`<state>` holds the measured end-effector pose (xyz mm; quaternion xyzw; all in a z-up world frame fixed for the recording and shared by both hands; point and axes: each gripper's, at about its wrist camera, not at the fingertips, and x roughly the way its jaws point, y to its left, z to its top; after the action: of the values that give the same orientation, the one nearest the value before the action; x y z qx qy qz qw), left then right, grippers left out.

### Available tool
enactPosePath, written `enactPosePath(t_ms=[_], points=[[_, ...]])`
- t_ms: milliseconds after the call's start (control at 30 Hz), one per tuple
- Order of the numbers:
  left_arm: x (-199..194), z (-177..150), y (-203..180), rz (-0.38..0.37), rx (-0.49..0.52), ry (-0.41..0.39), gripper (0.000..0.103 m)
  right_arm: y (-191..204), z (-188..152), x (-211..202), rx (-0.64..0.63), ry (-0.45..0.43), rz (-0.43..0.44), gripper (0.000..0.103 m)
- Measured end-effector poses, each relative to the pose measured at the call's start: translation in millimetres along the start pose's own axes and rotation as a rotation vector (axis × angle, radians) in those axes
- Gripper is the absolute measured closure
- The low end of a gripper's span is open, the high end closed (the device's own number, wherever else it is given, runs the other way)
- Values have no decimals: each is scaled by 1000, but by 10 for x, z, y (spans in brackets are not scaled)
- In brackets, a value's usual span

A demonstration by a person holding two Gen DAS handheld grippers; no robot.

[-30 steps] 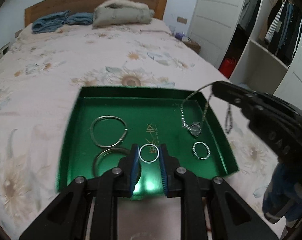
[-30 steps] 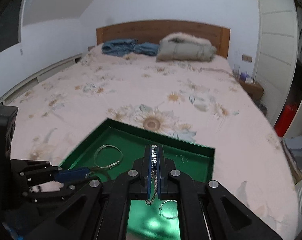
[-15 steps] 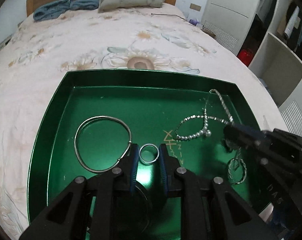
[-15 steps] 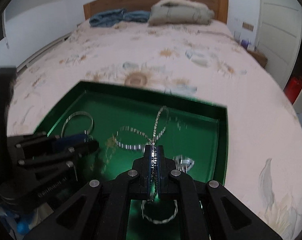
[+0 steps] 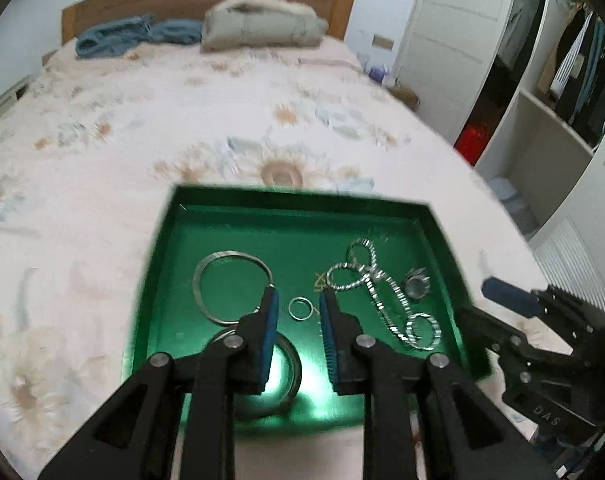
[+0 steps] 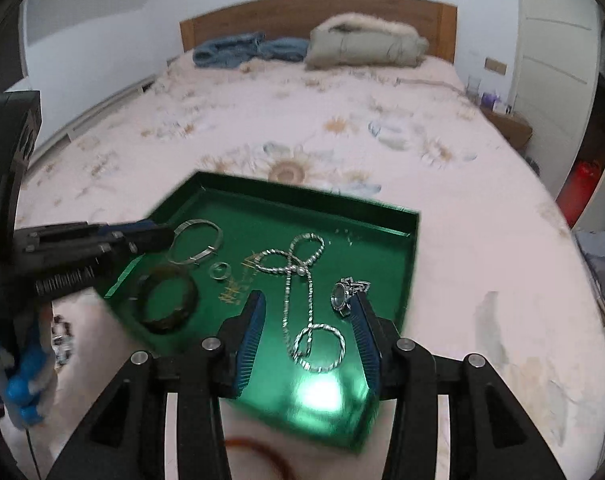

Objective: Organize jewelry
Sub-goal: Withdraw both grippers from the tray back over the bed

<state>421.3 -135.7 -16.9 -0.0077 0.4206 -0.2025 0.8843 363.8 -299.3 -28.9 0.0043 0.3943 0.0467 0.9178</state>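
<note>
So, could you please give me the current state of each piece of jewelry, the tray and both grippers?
Tray: on the bed, holding the jewelry.
Necklace: lying loose in the tray, released.
Small ring: flat in the tray, free between the left fingers.
Thin bangle: flat in the tray.
Dark bangle: flat in the tray.
Twisted ring: flat, the necklace crosses it.
Watch: in the tray.
Left gripper: opening, nothing gripped.
Right gripper: opening, nothing gripped.

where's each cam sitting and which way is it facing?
Left wrist: on the left gripper, angled down at the green tray on the bed; own fingers in view, right gripper at its right edge.
Right wrist: on the right gripper, same downward angle; left gripper at its left.
Shared: tray, necklace, small ring, headboard.
</note>
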Motion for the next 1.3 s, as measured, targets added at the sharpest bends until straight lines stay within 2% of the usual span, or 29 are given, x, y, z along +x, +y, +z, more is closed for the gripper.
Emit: enactPosePath(t_ms=[67, 133, 333, 400, 733, 900, 1067, 1300], points=[[-332, -38, 6, 5, -8, -41, 67, 37, -44, -248, -6, -33, -3, 58], [-610, -118, 3, 20, -16, -74, 62, 96, -110, -492, -10, -63, 3, 53], [-1301, -584, -38, 90, -32, -130, 62, 352, -520, -1208, -25, -132, 3, 46], [-1546, -801, -101, 125, -22, -168, 62, 430, -684, -1429, -27, -147, 4, 46], [-2434, -1650, -456, 237, 48, -264, 62, 658, -1327, -2259, -46, -198, 2, 45], [-2692, -1935, -568, 290, 84, -307, 62, 734, -1545, -2491, -59, -205, 4, 45], [-2853, -2123, -598, 286, 77, -328, 62, 766, -1713, -2641, -60, -211, -3, 45], [-2851, -2246, -651, 311, 105, -325, 62, 704, -1850, -2766, -35, -219, -21, 45]])
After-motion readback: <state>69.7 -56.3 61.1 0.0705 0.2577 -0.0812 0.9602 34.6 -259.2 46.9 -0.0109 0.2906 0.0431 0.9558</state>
